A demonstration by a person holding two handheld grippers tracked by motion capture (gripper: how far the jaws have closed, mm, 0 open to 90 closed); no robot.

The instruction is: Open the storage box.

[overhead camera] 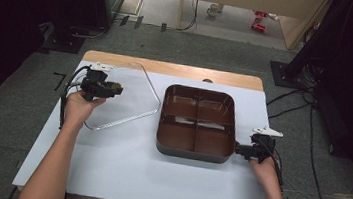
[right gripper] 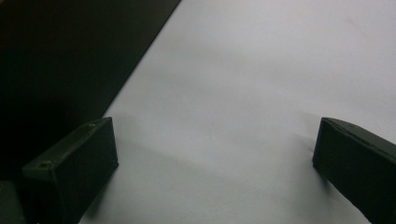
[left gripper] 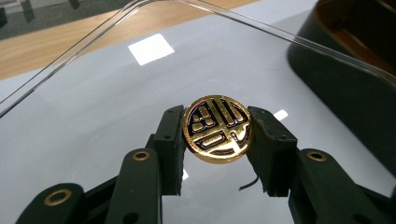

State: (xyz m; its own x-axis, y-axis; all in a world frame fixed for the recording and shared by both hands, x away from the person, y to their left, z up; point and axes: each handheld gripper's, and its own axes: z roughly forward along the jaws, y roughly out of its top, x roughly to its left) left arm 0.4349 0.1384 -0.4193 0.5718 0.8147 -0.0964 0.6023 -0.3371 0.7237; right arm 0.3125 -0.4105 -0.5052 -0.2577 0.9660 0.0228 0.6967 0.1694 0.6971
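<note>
Left gripper view, low centre: the left fingers [left gripper: 173, 140] clamp a gold coin [left gripper: 218, 129] edge-on, face up. Beyond it, upper right, lies the divided tray [left gripper: 336, 70], the likely target. The right fingers [right gripper: 70, 172] stand open, empty, over the worktop [right gripper: 243, 102].

Glossy gold-and-black metal coin [left gripper: 218, 129]; clear plastic lid [left gripper: 140, 60]; matt white table [overhead camera: 127, 164].

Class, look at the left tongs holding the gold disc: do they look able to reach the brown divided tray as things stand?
Probably yes. The left tongs grip the gold disc above the clear lid, which lies flat; the divided tray stands open just beyond it, with nothing upright between.
</note>
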